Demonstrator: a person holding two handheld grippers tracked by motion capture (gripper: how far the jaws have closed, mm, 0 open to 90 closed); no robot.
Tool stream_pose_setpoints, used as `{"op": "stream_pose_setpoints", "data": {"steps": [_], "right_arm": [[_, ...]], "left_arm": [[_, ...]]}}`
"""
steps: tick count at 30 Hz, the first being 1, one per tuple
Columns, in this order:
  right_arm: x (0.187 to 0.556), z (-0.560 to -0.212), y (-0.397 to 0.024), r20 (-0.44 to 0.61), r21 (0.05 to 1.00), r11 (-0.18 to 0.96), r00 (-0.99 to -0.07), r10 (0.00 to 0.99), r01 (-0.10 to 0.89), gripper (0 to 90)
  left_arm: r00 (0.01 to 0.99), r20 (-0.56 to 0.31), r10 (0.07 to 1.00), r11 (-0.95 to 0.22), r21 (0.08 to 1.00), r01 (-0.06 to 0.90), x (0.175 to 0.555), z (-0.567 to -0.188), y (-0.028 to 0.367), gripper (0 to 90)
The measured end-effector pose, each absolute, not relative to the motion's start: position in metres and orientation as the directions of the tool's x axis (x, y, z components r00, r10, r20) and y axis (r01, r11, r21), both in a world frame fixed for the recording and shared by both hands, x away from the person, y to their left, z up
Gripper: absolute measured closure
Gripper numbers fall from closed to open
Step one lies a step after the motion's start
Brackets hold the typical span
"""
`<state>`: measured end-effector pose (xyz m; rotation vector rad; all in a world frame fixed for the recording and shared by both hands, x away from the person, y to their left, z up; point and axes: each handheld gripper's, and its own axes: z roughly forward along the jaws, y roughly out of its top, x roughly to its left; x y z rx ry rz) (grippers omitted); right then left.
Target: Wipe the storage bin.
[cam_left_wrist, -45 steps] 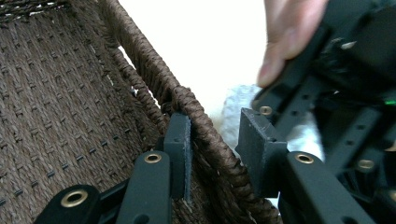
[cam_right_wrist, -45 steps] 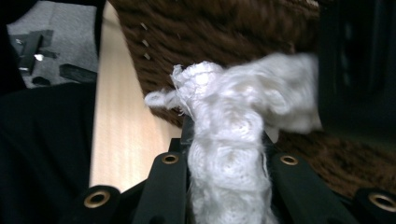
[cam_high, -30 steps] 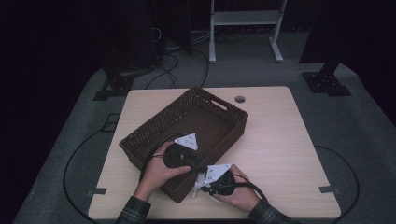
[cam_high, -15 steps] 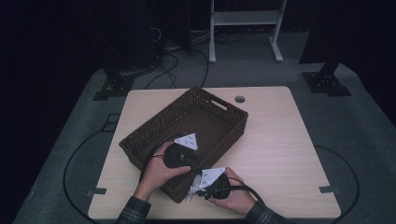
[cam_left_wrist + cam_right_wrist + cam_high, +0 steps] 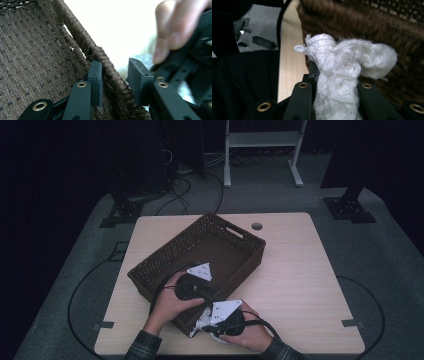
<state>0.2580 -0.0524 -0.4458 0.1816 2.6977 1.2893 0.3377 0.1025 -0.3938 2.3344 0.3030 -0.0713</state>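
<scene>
Your left gripper (image 5: 192, 287) sits at the lower middle of the high view, its jaws straddling the near rim of the brown woven basket (image 5: 200, 252); in the left gripper view one pad (image 5: 95, 82) lies against the inner wall of the basket (image 5: 37, 62) and the other stands just outside it, so whether they pinch the rim cannot be told. Your right gripper (image 5: 210, 320), just below and right of it, has its jaws clamped on a bunched white cloth (image 5: 204, 319), which the right gripper view shows rising between the jaws as a knotted wad (image 5: 339, 75) against the basket's outer wall (image 5: 374, 22).

The basket lies slantwise on a pale wooden table (image 5: 300, 280) with a round cable hole (image 5: 257, 226) near its far edge. The table stands on grey carpet (image 5: 380, 265) in a dim room, with black cables (image 5: 190, 190) looping across the floor and a white metal stand (image 5: 262, 150) at the upper middle.
</scene>
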Motion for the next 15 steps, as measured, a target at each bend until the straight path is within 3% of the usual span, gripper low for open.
{"op": "stream_pose_setpoints", "data": {"steps": [8, 15], "right_arm": [[0.246, -0.429, -0.047, -0.106, 0.802, 0.597, -0.986, 0.128, -0.009, 74.3], [0.247, -0.441, -0.042, -0.084, 0.783, 0.622, -0.989, 0.122, 0.01, 74.4]], "left_arm": [[0.97, -0.145, 0.197, -0.675, 0.697, 0.241, 0.338, -0.394, 0.103, 64.4], [0.969, -0.145, 0.197, -0.674, 0.698, 0.242, 0.338, -0.394, 0.103, 64.4]]}}
